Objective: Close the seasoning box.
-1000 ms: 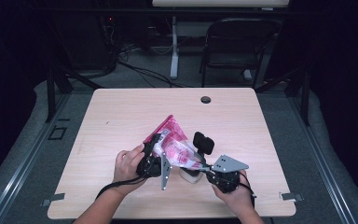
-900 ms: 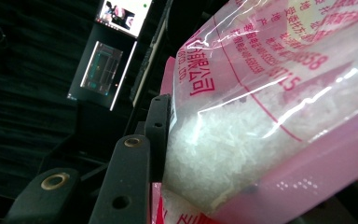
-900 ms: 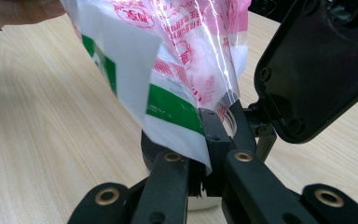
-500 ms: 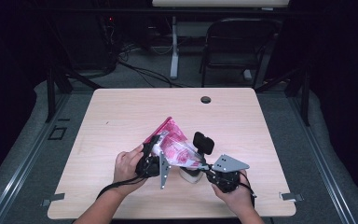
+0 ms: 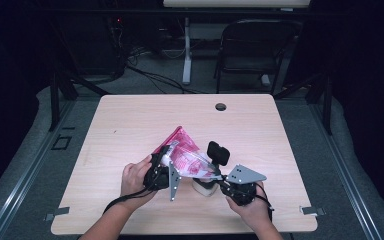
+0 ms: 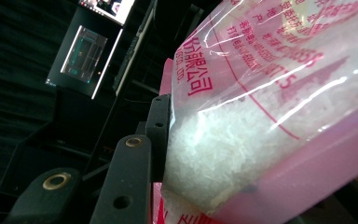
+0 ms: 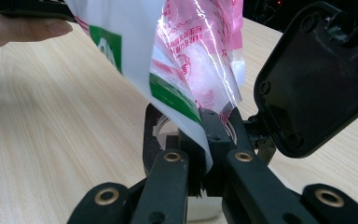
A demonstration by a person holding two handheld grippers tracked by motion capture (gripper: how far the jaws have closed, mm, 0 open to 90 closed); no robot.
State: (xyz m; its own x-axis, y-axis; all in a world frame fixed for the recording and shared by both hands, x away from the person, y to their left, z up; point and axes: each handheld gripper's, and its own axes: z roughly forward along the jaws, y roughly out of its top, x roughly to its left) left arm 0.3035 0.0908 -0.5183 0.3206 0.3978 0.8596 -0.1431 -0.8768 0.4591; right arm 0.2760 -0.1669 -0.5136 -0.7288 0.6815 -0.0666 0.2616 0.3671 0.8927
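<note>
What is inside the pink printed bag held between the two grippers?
The pink printed bag holds white, coarse crystals, visible through its clear film and piled against the left gripper's jaw. Red print and glare hide the rest of its contents.

A pink-printed clear bag [image 6: 270,107] of white grains takes up the right side, tilted, with red lettering on its film. The left claw [image 6: 161,140] shows one black jaw pressed flat against the bag's left side. Far left, a lit screen [image 6: 81,56] hangs in the dark.
</note>
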